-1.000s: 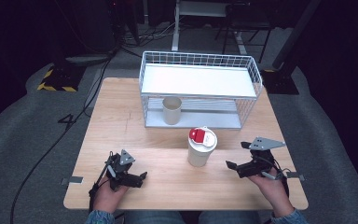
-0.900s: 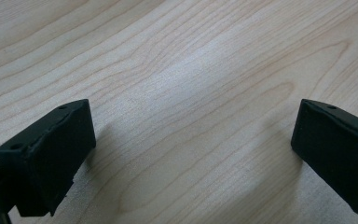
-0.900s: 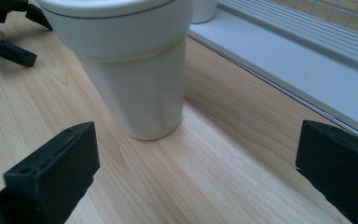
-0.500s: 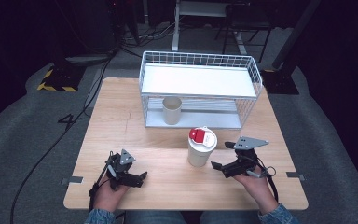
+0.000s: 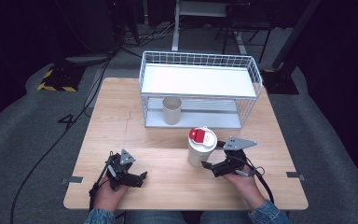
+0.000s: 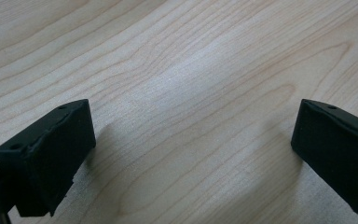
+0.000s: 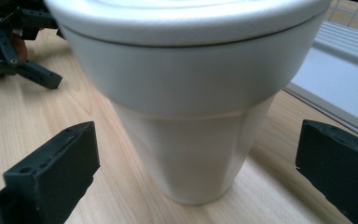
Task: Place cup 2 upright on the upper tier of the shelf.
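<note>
Right gripper (image 5: 213, 164) at the lidded cup (image 5: 201, 146), jaws wide apart.
Left gripper (image 5: 137, 178) gapes over pale wooden table (image 5: 121, 116); grey floor around, no readable writing.

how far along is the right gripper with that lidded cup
Early stage. Done: the right gripper sits beside the lidded cup, and in the right gripper view its open fingers flank the cup's body without touching it. In hand: lining up the grasp. Left: closing on the cup and lifting it; it stands on the table. The left gripper rests open on bare wood.
</note>
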`<state>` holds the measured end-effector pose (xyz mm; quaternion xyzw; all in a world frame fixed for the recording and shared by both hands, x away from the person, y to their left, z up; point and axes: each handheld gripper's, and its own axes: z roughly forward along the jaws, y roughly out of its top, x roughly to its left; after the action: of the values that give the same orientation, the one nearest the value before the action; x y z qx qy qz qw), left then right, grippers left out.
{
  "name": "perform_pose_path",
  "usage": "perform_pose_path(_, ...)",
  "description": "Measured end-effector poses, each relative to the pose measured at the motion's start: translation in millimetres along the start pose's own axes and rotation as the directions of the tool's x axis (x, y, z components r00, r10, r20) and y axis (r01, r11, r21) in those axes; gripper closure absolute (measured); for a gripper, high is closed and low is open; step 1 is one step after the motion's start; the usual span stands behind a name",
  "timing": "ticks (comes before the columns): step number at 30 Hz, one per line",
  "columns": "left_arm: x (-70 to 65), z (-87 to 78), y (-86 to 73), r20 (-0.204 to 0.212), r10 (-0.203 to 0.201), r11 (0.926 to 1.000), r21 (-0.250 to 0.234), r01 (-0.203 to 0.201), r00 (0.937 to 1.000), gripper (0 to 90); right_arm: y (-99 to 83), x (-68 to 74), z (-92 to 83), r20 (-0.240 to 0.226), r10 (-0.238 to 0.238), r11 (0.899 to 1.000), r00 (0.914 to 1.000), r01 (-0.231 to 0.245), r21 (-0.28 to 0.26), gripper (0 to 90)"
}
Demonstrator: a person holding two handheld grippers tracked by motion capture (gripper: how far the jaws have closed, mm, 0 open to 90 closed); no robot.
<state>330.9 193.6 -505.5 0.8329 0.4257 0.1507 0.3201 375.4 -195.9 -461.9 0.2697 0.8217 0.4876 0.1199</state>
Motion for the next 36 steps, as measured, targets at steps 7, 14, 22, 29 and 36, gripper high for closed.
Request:
perform_pose_path(7,-0.1,0.0,0.0,0.0,-0.001,1.0,0.0,0.001,1.0,0.2,-1.3,-3.7,14.1,-0.015,0.024,1.0,0.9996,-0.024,-0.019,0.0)
perform_pose_path(14,0.0,0.0,0.0,0.0,0.0,1.0,0.0,0.0,1.0,0.2,-1.9,-0.7,24.7,-0.005,0.037,0.998,0.9993,-0.038,-0.058,0.0)
perform_pose_path(22,0.0,0.0,0.0,0.0,0.0,1.0,0.0,0.0,1.0,0.2,-1.8,4.5,33.0,0.033,0.027,0.996,0.9991,-0.024,-0.089,3.9)
perform_pose_path(29,0.0,0.0,0.0,0.0,0.0,1.0,0.0,0.0,1.0,0.2,-3.4,7.0,35.8,0.039,0.005,0.996,0.9992,-0.001,-0.092,13.6)
perform_pose_path(36,-0.1,0.0,0.0,0.0,-0.001,1.0,0.0,0.001,1.0,0.2,-3.3,7.5,35.4,0.042,-0.002,0.996,0.9991,0.006,-0.088,14.2)
